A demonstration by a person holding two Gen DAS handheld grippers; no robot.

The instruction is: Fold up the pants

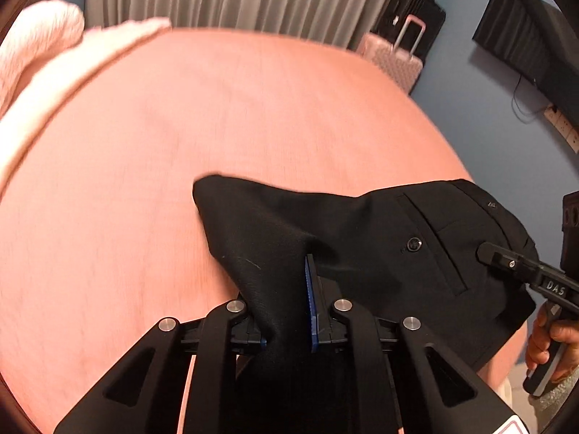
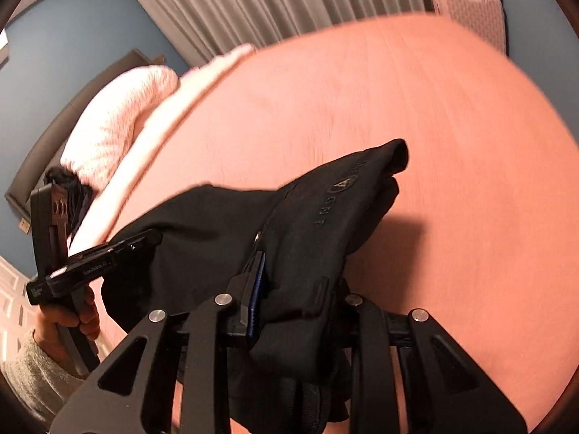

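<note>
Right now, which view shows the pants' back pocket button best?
Left wrist view. The button sits sharp and unobstructed on the black pants, beside the welt pocket. The right wrist view shows the same pants bunched over the right gripper, with a printed logo showing; that pocket button is not clearly visible there.

Not much to read here tbh. In the left wrist view, the right gripper (image 1: 486,253) coming in from the right edge has "DAS" in pale raised letters on its black arm, just above the hand (image 1: 553,343) holding it. In the right wrist view, the black pants (image 2: 311,217) have pale print on the inner waistband fabric: a round logo with what looks like an "A" inside, and the letters "GMT" running beside it, more letters past the logo too blurry. The left gripper (image 2: 153,237) at the left has a small line of print on its side, too smeared to make out.
</note>
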